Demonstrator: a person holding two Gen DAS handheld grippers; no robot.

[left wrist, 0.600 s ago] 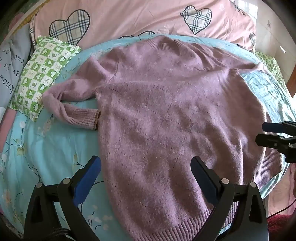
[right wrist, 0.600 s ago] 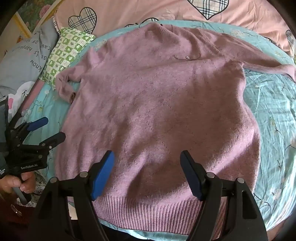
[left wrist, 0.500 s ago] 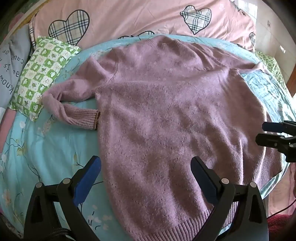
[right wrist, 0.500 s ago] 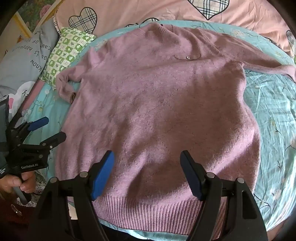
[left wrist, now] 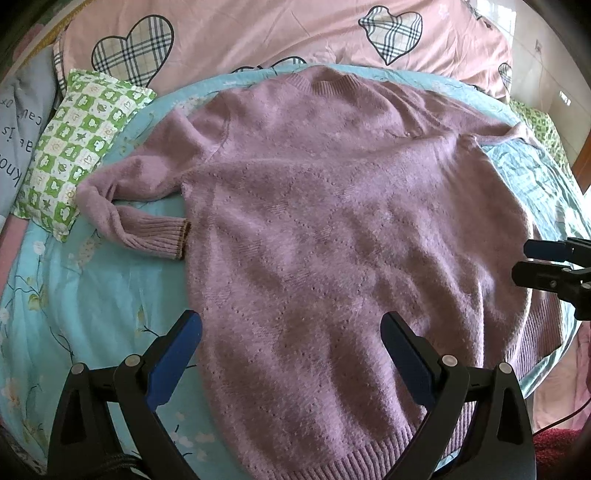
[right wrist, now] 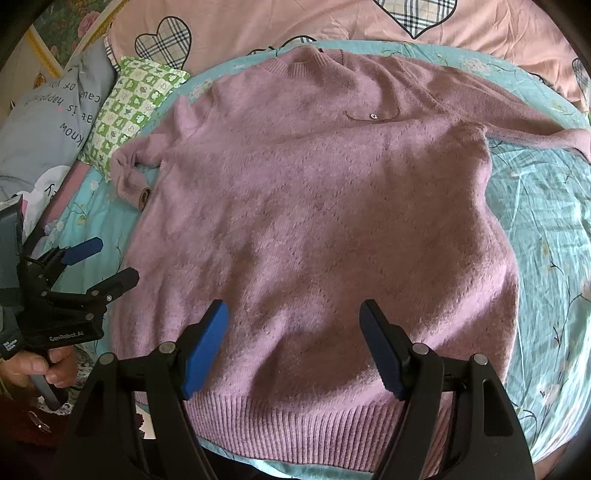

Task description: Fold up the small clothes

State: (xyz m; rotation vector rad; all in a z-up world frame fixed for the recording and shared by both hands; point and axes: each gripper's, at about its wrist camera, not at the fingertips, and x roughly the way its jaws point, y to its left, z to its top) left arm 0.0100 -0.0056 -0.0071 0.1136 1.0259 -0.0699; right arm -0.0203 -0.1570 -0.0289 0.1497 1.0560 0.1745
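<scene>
The work surface is a bed covered by a turquoise floral sheet (left wrist: 92,302). Behind it lies a pink duvet (left wrist: 258,33) printed with plaid hearts. A green-and-white checked pillow (left wrist: 77,147) rests at the sheet's left edge, beside a grey cushion (right wrist: 48,122) bearing printed text (partly legible). Daylight enters from a window (left wrist: 498,14) at upper right.

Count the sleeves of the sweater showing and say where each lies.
2. One sleeve is bent back beside the green pillow, its cuff touching the sweater body. The other sleeve stretches straight out across the blue sheet.
</scene>
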